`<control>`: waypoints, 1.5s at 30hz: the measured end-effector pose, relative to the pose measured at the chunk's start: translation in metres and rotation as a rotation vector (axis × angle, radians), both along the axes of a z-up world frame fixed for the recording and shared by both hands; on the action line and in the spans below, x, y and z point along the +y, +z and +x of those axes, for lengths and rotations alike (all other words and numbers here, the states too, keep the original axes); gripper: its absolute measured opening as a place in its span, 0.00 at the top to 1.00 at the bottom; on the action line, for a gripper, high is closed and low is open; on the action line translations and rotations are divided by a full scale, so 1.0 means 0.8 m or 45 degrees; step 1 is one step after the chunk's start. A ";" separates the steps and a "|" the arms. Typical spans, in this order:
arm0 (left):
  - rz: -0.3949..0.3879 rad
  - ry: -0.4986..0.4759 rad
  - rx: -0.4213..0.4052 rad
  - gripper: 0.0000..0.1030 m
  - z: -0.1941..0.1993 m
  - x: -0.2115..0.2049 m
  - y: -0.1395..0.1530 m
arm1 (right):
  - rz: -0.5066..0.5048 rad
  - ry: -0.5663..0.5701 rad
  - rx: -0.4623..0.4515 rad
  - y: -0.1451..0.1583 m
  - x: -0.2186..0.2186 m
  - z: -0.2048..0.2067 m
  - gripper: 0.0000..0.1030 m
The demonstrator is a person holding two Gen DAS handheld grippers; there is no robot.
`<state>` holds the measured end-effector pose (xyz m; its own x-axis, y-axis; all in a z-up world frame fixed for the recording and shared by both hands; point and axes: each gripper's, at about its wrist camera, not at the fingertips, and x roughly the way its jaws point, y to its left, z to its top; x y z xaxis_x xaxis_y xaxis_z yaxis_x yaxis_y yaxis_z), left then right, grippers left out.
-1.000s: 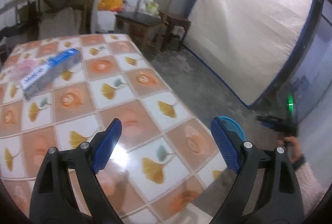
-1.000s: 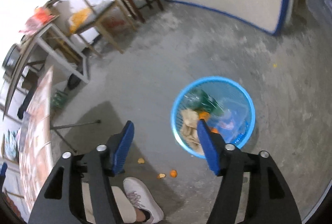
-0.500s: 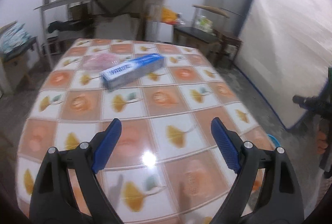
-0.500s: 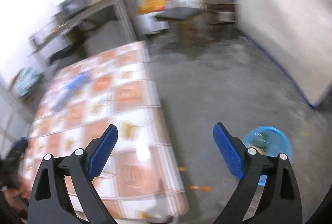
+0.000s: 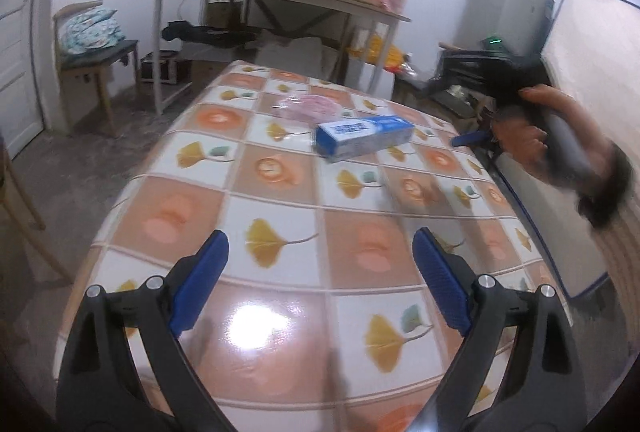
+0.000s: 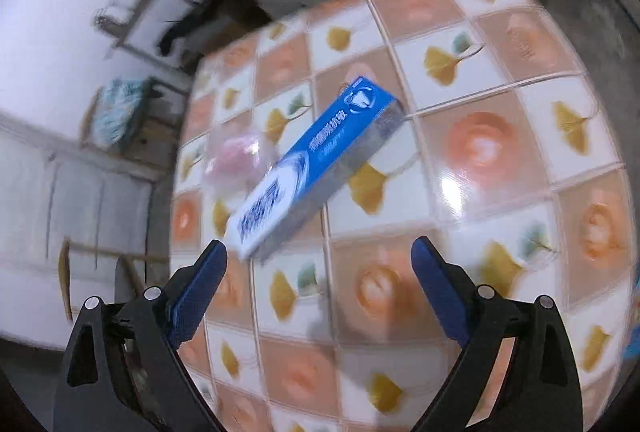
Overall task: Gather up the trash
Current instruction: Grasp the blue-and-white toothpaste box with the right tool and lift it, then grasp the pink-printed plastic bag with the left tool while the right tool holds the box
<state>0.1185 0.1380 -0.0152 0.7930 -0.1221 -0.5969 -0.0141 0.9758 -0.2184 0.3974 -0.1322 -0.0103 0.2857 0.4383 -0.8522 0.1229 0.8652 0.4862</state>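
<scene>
We held both grippers — left gripper [image 5: 320,264], right gripper [image 6: 318,268] — jaws wide and empty, the left's just widening, over the counter [image 5: 280,191], the right nearing the toothpaste box [image 6: 316,163] — probably our next pick, though blurred.

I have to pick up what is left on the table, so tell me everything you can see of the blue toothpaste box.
The toothpaste box is a long, narrow carton, apparently glossy card: blue and white top with white lettering and a tooth emblem, silvery-grey side. It looks closed and undented. It lies flat on its broad face, diagonal to the checks of the table, beside a pink item in clear wrap; whether they touch is unclear. Neither gripper touches it.
</scene>
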 end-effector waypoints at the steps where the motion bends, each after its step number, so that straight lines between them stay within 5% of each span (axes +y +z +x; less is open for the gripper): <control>1: 0.000 0.013 0.001 0.13 -0.003 0.005 -0.001 | -0.031 -0.041 0.039 -0.012 0.010 0.018 0.12; 7: -0.014 0.111 0.028 0.13 -0.011 0.051 -0.014 | -0.062 -0.252 0.186 -0.063 0.030 0.070 0.12; 13: -0.044 0.156 0.062 0.13 -0.005 0.076 -0.027 | -0.196 -0.301 0.132 -0.069 0.055 0.093 0.12; 20: -0.071 0.147 0.059 0.13 0.002 0.081 -0.032 | -0.399 -0.102 -0.007 -0.061 0.064 0.093 0.33; 27: -0.074 0.137 0.075 0.13 0.008 0.078 -0.036 | -0.375 0.077 -0.085 -0.058 0.040 0.080 0.40; 34: -0.083 0.086 0.095 0.13 0.024 0.067 -0.030 | -0.406 0.283 -0.159 -0.049 0.010 0.011 0.41; 40: -0.211 -0.047 0.152 0.13 0.111 0.062 -0.004 | -0.387 0.341 -0.195 -0.043 -0.020 -0.026 0.33; 45: -0.423 -0.048 0.255 0.13 0.243 0.060 0.002 | -0.299 0.349 -0.204 -0.038 -0.036 -0.047 0.25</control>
<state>0.3132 0.1860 -0.0140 0.6560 -0.3615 -0.6626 -0.0543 0.8530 -0.5191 0.3599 -0.1607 -0.0406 0.3224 0.3153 -0.8925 -0.1896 0.9453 0.2655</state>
